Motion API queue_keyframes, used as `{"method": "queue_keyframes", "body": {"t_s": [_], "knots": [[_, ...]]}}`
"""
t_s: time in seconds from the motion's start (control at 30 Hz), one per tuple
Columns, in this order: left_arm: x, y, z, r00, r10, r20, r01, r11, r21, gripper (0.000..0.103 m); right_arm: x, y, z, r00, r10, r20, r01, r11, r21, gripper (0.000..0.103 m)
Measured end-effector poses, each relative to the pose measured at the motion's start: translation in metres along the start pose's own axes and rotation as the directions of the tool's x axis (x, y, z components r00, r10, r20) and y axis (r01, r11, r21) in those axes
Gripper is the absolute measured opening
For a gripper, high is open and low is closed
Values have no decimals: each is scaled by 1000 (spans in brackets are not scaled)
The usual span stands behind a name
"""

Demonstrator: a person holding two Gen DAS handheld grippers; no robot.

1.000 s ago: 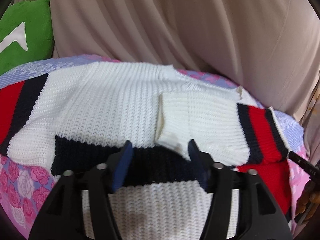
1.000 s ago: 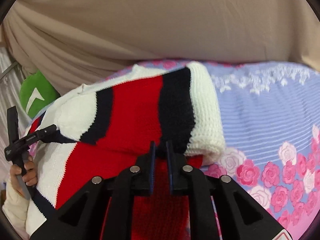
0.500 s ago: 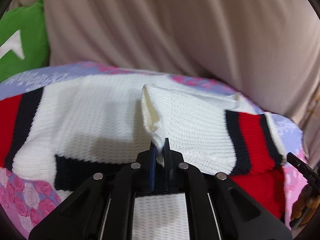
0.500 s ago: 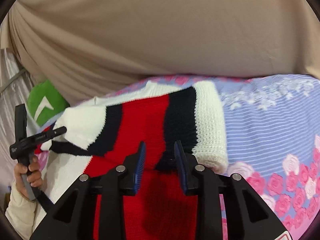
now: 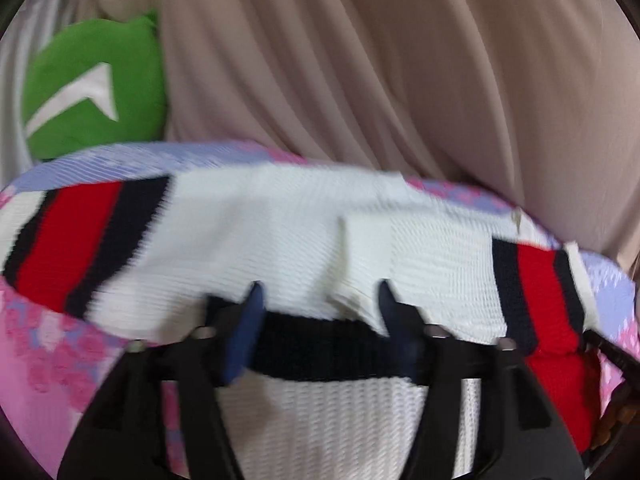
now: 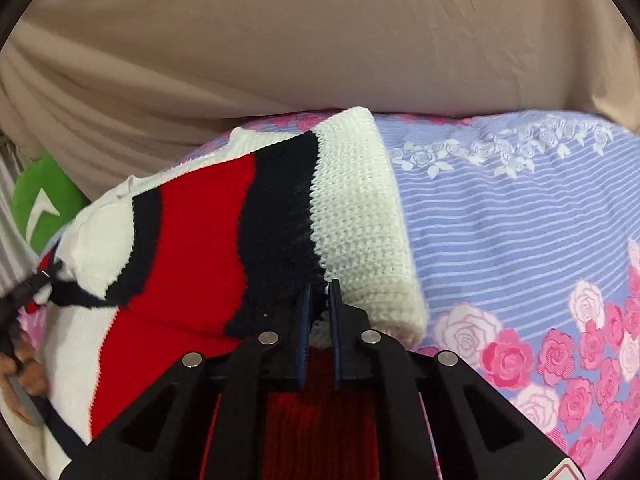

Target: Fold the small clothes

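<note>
A small knit sweater (image 5: 260, 232), white with red and navy stripes, lies on a floral bedsheet (image 5: 60, 344). In the left wrist view its right sleeve (image 5: 440, 264) is folded inward over the body. My left gripper (image 5: 318, 320) is open above the navy band, with the sleeve's white corner between its fingers. In the right wrist view my right gripper (image 6: 319, 300) is shut on the folded sleeve's striped cuff (image 6: 280, 224) and holds it over the red body of the sweater (image 6: 168, 320).
A beige draped cloth (image 5: 400, 80) backs the bed. A green cushion (image 5: 92, 88) sits at the far left and also shows in the right wrist view (image 6: 40, 204). The bedsheet (image 6: 520, 220) extends bare to the right of the sweater.
My left gripper has opened and let go of the white sleeve corner. My right gripper has shut on the cuff again after being open half a second ago.
</note>
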State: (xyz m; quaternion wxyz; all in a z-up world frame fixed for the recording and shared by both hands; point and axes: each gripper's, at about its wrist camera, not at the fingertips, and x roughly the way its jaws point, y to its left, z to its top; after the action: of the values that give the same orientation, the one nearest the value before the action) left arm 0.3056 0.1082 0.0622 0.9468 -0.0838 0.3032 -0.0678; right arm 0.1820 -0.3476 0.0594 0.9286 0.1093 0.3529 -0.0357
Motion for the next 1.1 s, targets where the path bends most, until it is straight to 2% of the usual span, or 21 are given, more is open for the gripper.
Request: {"method": "queue_keyframes", "body": {"t_s": [0.07,0.13,0.2,0.27,0.33,0.4,0.47,0.5,0.53,0.57,0.6,0.63,0.67,0.7,0.73,0.8,0.87,0.93,1.0,1.03,1.1], "knots": [[-24,38,10,999,25,33,-24,999,-49,80,-1,4,0,1000,-16,6,16,1000,-21,12],[-41,84,19,996,87,31,-83,990,-117,82,0,6,-1,1000,-21,0,21,999,-27,13],[-50,139,26,987,160,4,-156,966,-205,82,4,4,3,1000,-16,-1,16,1000,-25,13],[-58,199,28,972,232,-23,-228,924,-306,82,4,3,3,1000,-6,-4,6,1000,-14,13],[-61,259,27,954,292,-71,-295,867,-402,82,6,4,5,1000,0,-7,0,1000,-9,13],[-60,308,23,944,306,-122,-326,811,-485,81,6,4,6,1000,-1,-8,1,1000,-8,13],[-50,341,18,948,276,-159,-317,770,-554,79,6,3,7,1000,-4,-11,4,1000,-14,13],[-44,350,15,951,259,-168,-308,753,-581,74,6,4,7,1000,-6,-11,5,1000,-17,14],[-42,351,15,954,264,-145,-297,747,-595,73,6,5,6,1000,-4,-12,4,1000,-19,16],[-42,352,18,954,271,-130,-294,751,-591,55,5,5,6,1000,-1,-14,1,1000,-22,18],[-37,351,21,963,238,-129,-267,763,-588,22,5,5,5,1000,-1,-14,1,1000,-23,18],[-30,344,24,968,209,-139,-251,770,-586,9,5,5,5,1000,-2,-15,2,1000,-24,19],[-27,333,31,967,211,-143,-255,777,-575,8,6,5,5,1000,-3,-15,3,1000,-25,19],[-29,321,40,967,222,-122,-253,797,-549,7,6,5,4,1000,-4,-16,3,1000,-26,19],[-34,306,53,966,241,-94,-255,823,-507,7,7,5,4,1000,-5,-16,4,1000,-26,19],[-45,246,81,966,257,-10,-241,891,-385,6,8,6,4,1000,-11,-16,11,999,-31,19],[-60,175,104,980,185,78,-157,949,-274,5,9,7,3,1000,-21,-16,20,999,-40,20],[-69,88,115,989,55,140,-32,987,-160,5,9,8,3,1000,-26,-15,25,999,-43,20],[-67,13,114,989,-60,135,69,996,-63,5,9,8,3,1000,-21,-15,20,999,-39,20],[-59,-35,106,985,-140,104,141,990,-3,5,9,7,3,1000,-13,-15,13,999,-33,20],[-43,-103,85,974,-224,38,221,972,76,8,9,5,3,1000,8,-14,-8,1000,-19,21]]}}
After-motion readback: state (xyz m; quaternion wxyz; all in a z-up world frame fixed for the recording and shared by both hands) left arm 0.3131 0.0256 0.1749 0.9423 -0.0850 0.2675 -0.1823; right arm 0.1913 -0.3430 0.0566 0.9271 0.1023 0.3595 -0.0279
